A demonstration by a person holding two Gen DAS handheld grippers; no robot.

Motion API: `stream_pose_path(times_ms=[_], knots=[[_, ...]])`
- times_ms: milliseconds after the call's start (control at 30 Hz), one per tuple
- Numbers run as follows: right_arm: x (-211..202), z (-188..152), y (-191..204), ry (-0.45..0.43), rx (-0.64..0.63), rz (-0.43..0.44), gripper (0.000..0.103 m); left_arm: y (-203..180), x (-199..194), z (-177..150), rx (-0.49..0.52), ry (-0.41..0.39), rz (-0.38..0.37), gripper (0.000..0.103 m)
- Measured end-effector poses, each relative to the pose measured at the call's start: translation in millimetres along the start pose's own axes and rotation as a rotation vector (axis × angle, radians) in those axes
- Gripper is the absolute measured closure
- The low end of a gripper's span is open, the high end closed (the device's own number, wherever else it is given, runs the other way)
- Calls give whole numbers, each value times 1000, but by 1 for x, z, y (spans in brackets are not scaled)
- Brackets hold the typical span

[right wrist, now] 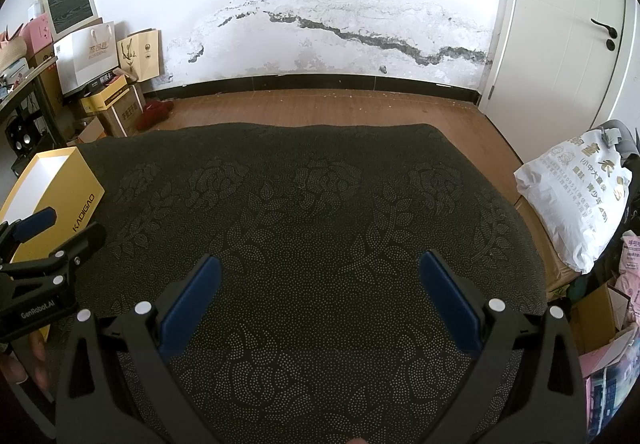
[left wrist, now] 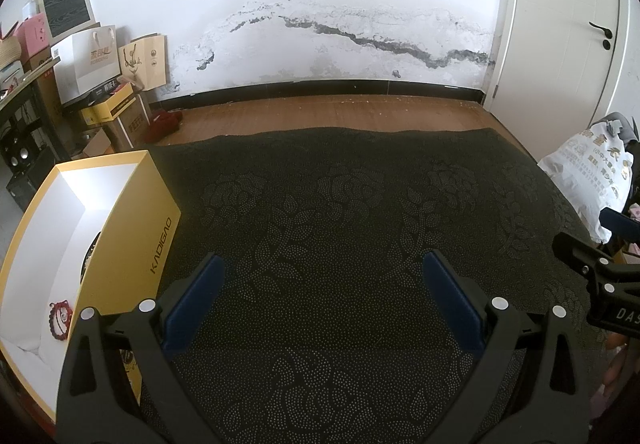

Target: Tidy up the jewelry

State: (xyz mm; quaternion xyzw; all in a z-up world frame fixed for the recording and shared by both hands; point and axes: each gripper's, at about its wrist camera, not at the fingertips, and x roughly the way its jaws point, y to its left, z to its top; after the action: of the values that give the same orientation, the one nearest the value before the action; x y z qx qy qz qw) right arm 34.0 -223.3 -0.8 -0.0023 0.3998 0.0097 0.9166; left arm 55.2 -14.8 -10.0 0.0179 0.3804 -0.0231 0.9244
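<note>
1. The left tongs (left wrist: 324, 272) hover with their blue pads wide apart and nothing between them, above the dark flowered cloth (left wrist: 340, 204) that covers the surface.
2. The right tongs (right wrist: 320, 276) are likewise spread apart and hold nothing, above the same cloth.
3. A yellow box (left wrist: 132, 228) with a white inside stands open at the left edge of the surface.
4. A red bead bracelet (left wrist: 62, 314) lies inside the box at its near end; a darker piece lies farther in, too hidden to name.

Red bracelet (left wrist: 61, 314) half behind left gripper (left wrist: 320, 296)
</note>
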Motion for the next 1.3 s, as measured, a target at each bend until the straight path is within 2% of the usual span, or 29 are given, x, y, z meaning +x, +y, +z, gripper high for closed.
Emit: stream_pose_path(times_ms=[1300], knots=[[0,1,-1,-2,-5,1,7,4,4,0,-9,19,-3,6]])
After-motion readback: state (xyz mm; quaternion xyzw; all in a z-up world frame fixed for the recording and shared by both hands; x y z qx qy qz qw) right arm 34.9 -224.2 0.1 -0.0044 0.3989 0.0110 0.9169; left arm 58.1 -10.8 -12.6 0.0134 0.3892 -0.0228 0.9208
